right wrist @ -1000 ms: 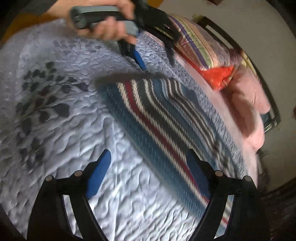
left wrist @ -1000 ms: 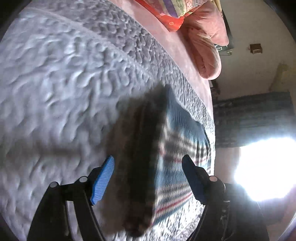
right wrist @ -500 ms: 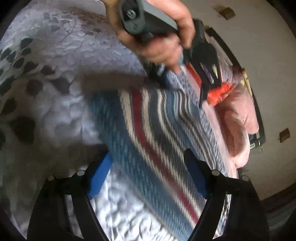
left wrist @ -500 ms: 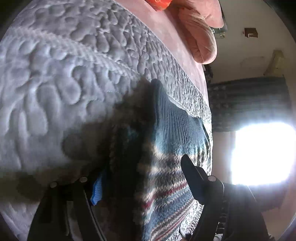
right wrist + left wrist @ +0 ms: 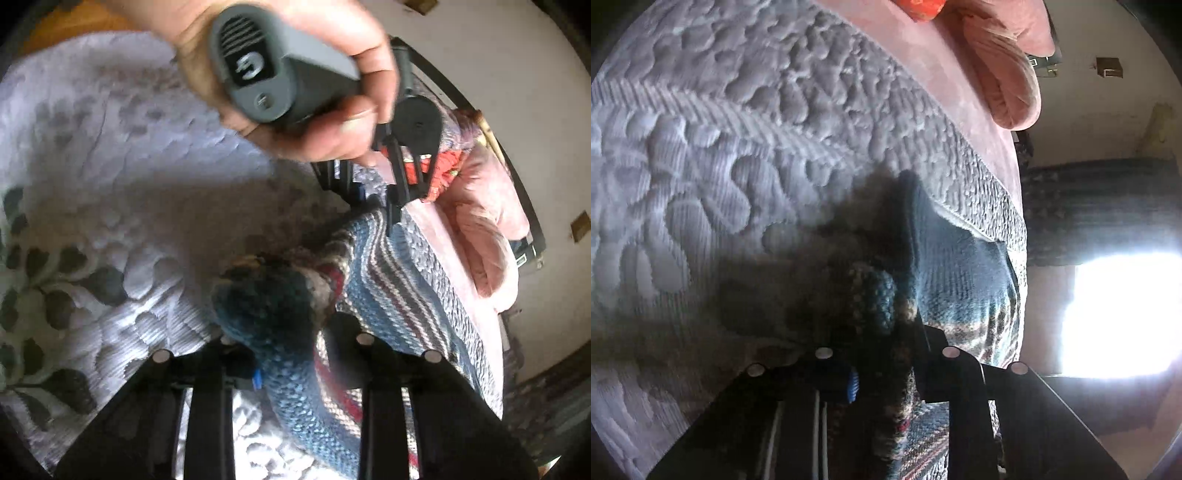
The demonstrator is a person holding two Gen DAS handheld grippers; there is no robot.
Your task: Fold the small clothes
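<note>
Left wrist view: left gripper [image 5: 882, 373] closed on a bunched edge of the striped knit [image 5: 960, 273] lying on the quilted bed [image 5: 738, 147]. Right wrist view: right gripper [image 5: 288, 354] likewise clamps its corner; both should lift evenly, keeping the edge taut.

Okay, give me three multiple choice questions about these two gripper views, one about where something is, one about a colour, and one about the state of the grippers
1. Where does the striped knitted garment lie?
A. on the pale grey quilted bedspread
B. on a wooden chair
C. in a basket

2. What colour is the pillow at the far end of the bed?
A. green
B. pink
C. black

3. How do the left gripper and right gripper stand?
A. both wide open over bare quilt
B. one shut, one open
C. both shut on the garment

Answers: 1 A, quilt shows around the knit; 2 B, the left wrist view shows it pink; 3 C, bunched knit sits between each pair of fingers.
</note>
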